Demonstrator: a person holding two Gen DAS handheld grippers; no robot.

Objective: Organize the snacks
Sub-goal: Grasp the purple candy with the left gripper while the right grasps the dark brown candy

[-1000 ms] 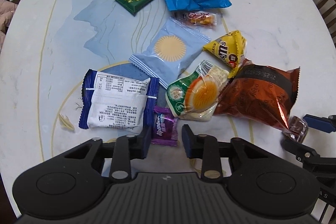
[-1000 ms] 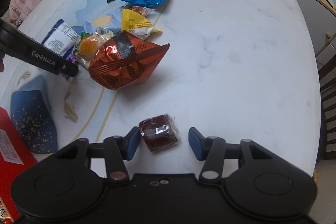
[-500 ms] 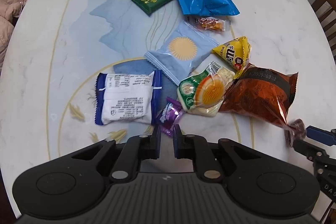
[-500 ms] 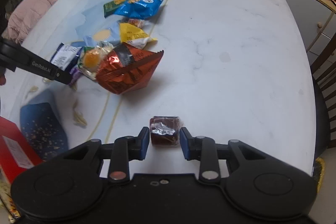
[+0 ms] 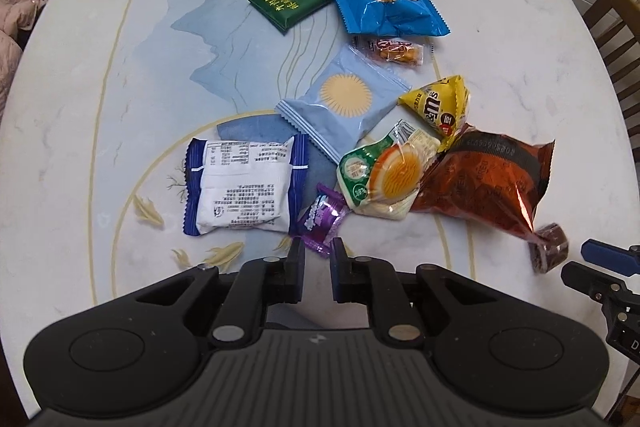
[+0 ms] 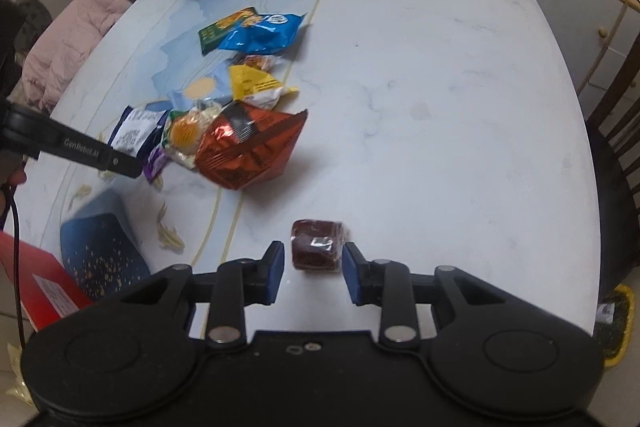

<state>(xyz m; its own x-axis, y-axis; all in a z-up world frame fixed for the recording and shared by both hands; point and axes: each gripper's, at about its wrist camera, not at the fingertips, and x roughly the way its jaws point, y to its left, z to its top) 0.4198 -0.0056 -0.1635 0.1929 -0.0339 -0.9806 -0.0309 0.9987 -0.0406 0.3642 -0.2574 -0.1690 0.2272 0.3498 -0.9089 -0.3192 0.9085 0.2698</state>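
- The left gripper (image 5: 317,257) is clenched on a small purple foil-wrapped candy (image 5: 322,221), beside the white-and-blue snack packet (image 5: 244,187) on the marble bench (image 5: 500,59).
- The right gripper (image 6: 313,265) grasps a dark brown cube-shaped wrapped sweet (image 6: 317,245), near the shiny orange-brown crisp bag (image 6: 250,149).

Your left gripper (image 5: 317,255) is matte black with ribbed housing, round silver pivot screws behind the jaws and dark blue pads. Your right gripper (image 6: 313,261) matches, its pads a brighter blue. White lettering marks the left one's side.
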